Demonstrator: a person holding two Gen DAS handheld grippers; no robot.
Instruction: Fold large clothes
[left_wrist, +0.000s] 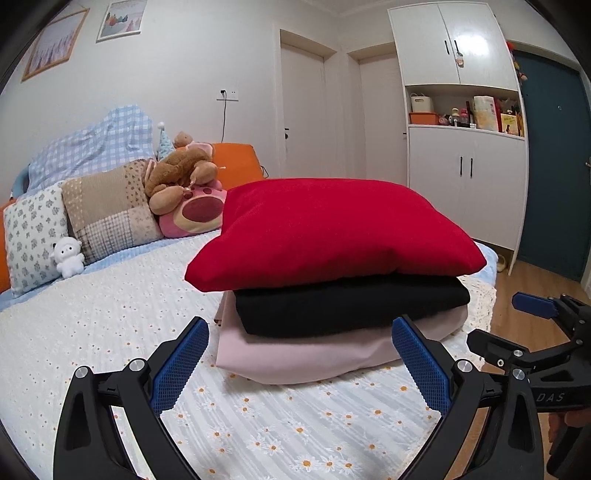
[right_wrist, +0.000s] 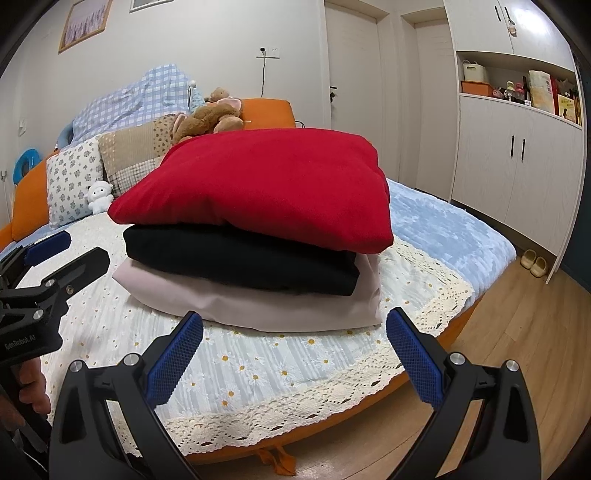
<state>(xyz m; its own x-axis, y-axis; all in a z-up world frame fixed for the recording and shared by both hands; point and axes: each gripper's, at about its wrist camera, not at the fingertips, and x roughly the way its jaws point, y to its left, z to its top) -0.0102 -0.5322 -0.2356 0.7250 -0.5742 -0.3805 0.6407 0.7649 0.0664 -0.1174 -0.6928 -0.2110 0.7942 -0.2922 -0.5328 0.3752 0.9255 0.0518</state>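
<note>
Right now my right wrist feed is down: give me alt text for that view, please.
A stack of three folded garments sits on the bed: red garment on top, black garment in the middle, pale pink garment at the bottom. The right gripper hangs open and empty just short of the stack. The left gripper shows at the left edge, also open.

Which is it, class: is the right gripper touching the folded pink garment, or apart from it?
Apart. In the right wrist view the open right gripper sits short of the pink garment, with daisy bedspread between.
</note>
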